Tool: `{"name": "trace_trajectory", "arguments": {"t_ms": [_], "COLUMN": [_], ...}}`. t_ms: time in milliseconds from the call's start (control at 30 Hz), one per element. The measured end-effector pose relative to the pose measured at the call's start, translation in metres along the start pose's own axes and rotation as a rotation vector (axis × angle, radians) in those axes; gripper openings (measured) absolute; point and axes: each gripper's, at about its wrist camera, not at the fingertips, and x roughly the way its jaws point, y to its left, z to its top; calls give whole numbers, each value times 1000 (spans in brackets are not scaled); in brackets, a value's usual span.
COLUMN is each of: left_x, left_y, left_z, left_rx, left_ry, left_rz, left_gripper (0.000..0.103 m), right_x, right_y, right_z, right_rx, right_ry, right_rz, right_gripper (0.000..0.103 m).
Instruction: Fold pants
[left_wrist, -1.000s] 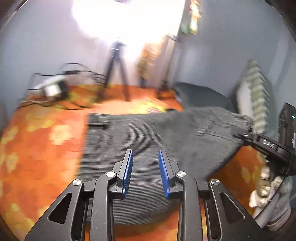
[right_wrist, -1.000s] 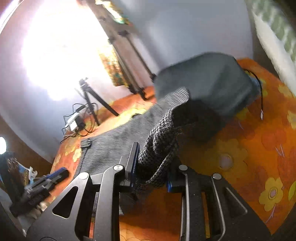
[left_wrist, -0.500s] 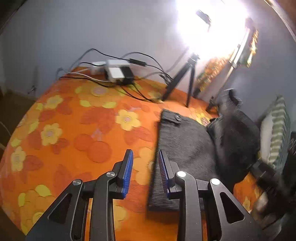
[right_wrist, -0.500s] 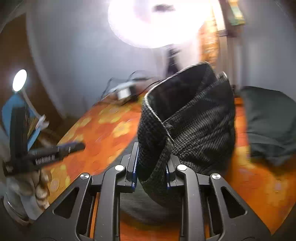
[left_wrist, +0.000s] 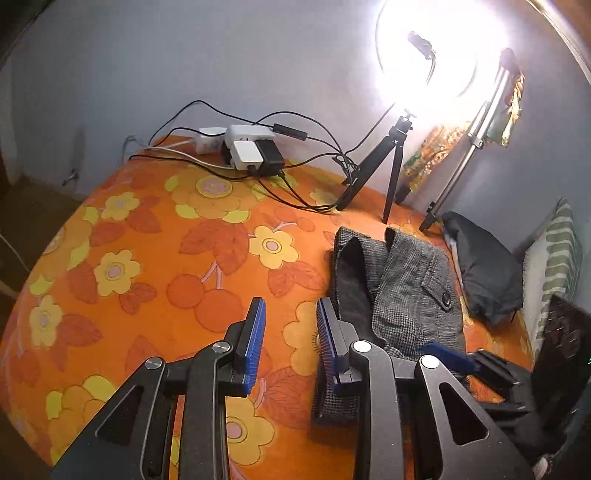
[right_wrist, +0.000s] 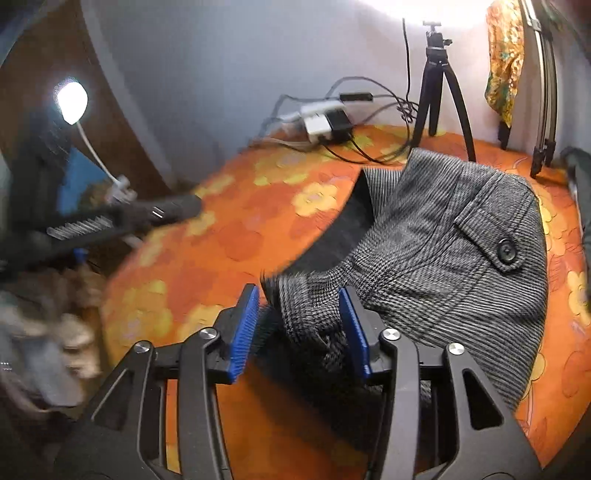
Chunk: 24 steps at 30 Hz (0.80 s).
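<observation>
Since last frame: my right gripper (right_wrist: 299, 325) has let go of the pants (right_wrist: 443, 258), which were bunched between its fingers half a second ago and now lie folded over on the bedspread (right_wrist: 229, 236).
Right gripper: I see its jaws spread wide, a fold of cloth lying loose between the blue pads, nothing clamped.
Left gripper (left_wrist: 290, 341): jaws parted and empty, over bare bedspread, just left of the pants' edge.
Pants: grey woven pair in a folded heap, pocket flap with black button (right_wrist: 506, 251) on top, dark lining showing at the left.
Behind: tripod (left_wrist: 384, 166), bright ring light (left_wrist: 436, 62), chargers and cables (left_wrist: 251, 151), dark garment (left_wrist: 480, 269) to the right.
Writing: I can read none.
</observation>
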Motion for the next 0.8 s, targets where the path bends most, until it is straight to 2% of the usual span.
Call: {"name": "trace_trajectory", "arguments": {"t_ms": [67,167,267,367,433,533,633,667,700,733,800], "left_x": [1,3,10,23,32,46,54,56,62,66,70], "left_y": [-2,-12,-28,-47,-55,-73,-80,-80,-77,-73,-61], "left_z": [-1,-4,-10,-18,-24,-32,-42,-46,-51,-54,-57], "left_rx": [0,12,44,82,98,174,257,274,298,308,284], "left_ry": [4,25,48,87,107,139,151,156,166,174,195], "left_rz": [-15,-64,-103,-138,-142,-105,-27,11,81,111,99], "left_gripper": [27,27,27,36,36,36,37,37,37,39,40], "right_x": [-21,-49,-76,-96,-98,-97,-86,-81,-76,-72,-67], "right_y": [-6,-24,-51,-80,-98,-123,-136,-138,-142,-145,-151], "right_z": [-1,1,-1,-8,-12,-20,-28,-30,-33,-35,-42], "right_rx": [29,78,144,211,262,340,369,377,397,411,439], "right_ry": [-30,-76,-112,-122,-122,-95,-42,-27,-8,5,34], "right_rz": [24,7,-47,-111,-152,-174,-180,-177,-163,-152,-118], "right_gripper": [51,51,51,51,51,51,51,51,51,51,51]}}
